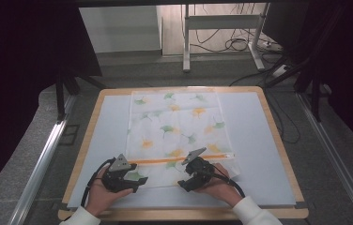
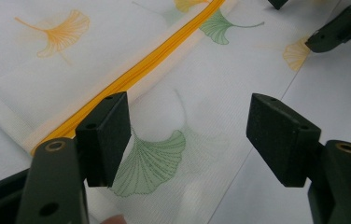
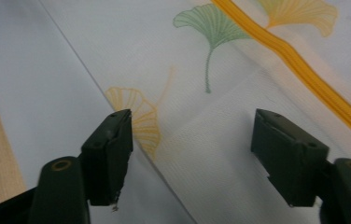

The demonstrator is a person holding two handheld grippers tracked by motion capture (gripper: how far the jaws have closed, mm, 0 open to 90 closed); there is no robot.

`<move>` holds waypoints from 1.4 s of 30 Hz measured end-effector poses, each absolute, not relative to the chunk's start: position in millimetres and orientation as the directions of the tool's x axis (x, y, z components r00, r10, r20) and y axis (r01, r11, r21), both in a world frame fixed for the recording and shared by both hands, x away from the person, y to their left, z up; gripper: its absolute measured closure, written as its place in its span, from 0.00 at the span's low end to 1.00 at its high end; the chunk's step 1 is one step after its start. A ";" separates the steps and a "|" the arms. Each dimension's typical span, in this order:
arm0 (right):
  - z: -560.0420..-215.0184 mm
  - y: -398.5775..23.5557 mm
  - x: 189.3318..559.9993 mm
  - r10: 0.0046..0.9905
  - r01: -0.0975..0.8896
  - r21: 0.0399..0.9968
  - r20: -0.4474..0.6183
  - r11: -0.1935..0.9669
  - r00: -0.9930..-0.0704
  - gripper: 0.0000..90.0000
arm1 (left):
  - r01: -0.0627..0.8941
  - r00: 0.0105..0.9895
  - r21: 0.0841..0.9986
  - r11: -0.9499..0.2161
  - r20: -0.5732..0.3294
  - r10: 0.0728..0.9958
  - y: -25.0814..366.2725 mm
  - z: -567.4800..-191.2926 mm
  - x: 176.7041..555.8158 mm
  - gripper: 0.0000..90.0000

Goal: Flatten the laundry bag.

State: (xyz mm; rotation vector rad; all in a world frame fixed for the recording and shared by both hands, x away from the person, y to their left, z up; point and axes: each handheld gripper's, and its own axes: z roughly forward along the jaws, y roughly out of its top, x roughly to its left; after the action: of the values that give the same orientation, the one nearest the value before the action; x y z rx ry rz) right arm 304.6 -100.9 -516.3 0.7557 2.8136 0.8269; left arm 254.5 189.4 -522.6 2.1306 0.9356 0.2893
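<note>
We count one mesh bag (image 1: 179, 133) printed with ginkgo leaves, one orange zipper (image 1: 165, 161) running across its near end, one table (image 1: 264, 140) with a pale mat inside a wooden rim, and two grippers, one in each hand. The mesh bag lies flat along the middle of the table, its near edge close to our side and its far edge reaching toward the table's back rim. Our left gripper (image 1: 134, 184) sits low at the bag's near left corner, the left hand (image 1: 100, 193) wrapped around it from behind; in the left gripper view its jaws stand wide apart over a green leaf print (image 2: 152, 161), with the zipper just beyond one jaw, gripping nothing. Our right gripper (image 1: 187, 183) rests over the bag's near edge right of centre, the right hand (image 1: 219, 185) holding it with the wrist angled inward; in the right gripper view its jaws are likewise spread, straddling the bag's edge beside an orange leaf print (image 3: 141, 119), and hold nothing.
</note>
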 end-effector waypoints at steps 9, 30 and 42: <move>-515.2 -99.0 303.1 0.502 0.409 0.521 -0.043 0.749 -0.864 0.56 | 0.526 0.705 0.733 -0.431 -0.091 0.704 188.7 -522.6 253.9 0.34; -514.8 -94.1 299.4 0.454 0.378 0.499 -0.036 0.780 -0.890 0.53 | 0.524 0.705 0.734 -0.431 -0.089 0.704 189.3 -522.3 253.4 0.34; -512.6 -96.1 306.1 0.483 0.403 0.501 -0.033 0.766 -0.875 0.88 | 0.526 0.704 0.732 -0.434 -0.088 0.705 189.2 -522.8 254.0 0.34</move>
State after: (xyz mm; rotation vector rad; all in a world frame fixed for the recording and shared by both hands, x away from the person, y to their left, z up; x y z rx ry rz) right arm 306.1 -96.1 -512.6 0.7076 2.8000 0.7394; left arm 254.0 189.2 -522.8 2.1362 0.9338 0.2955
